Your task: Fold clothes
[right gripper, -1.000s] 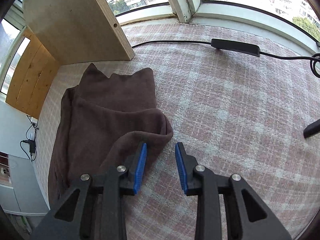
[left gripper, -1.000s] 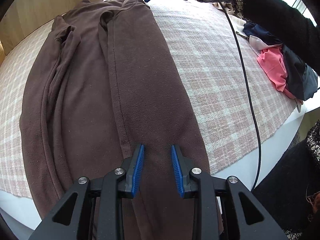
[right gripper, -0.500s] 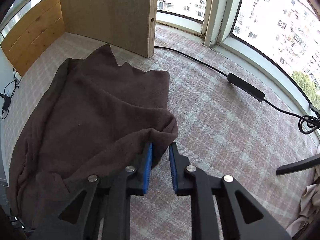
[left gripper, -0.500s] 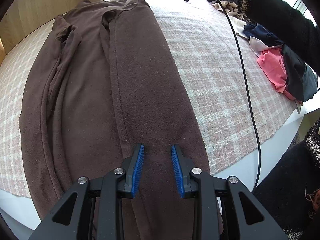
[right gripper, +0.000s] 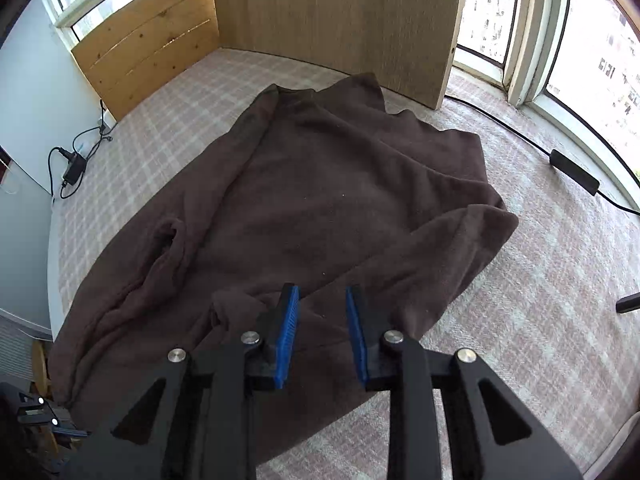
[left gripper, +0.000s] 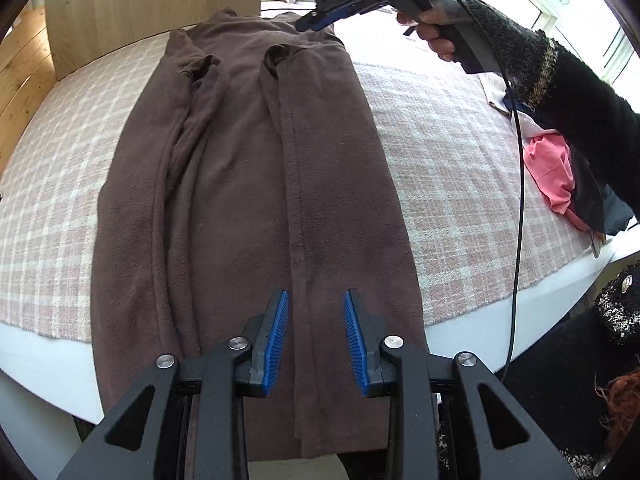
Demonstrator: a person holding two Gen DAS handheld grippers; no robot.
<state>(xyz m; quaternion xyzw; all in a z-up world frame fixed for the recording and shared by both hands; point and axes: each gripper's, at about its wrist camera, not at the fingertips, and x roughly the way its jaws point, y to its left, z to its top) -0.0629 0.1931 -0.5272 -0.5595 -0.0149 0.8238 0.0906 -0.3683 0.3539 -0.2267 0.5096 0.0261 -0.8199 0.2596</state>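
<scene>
A long dark brown garment (left gripper: 256,200) lies flat along a table with a pink plaid cover (left gripper: 452,160), its near end hanging over the table's front edge. My left gripper (left gripper: 316,332) is open and empty just above that near end. My right gripper (right gripper: 322,330) is open and empty above the garment's far end (right gripper: 320,200), where one corner is folded over. In the left wrist view the right gripper (left gripper: 316,22) hovers at the garment's far end, held by a hand in a dark sleeve.
A pile of pink, dark and white clothes (left gripper: 560,168) lies at the table's right edge. A wooden panel (right gripper: 340,20) stands behind the garment. A black cable with an adapter (right gripper: 572,168) runs along the window side. A charger (right gripper: 74,166) lies at the left.
My right gripper briefly narrowed on the folded corner, then opened and moved back over the garment. The left gripper pulled back slightly toward the table's front edge and stayed open.
</scene>
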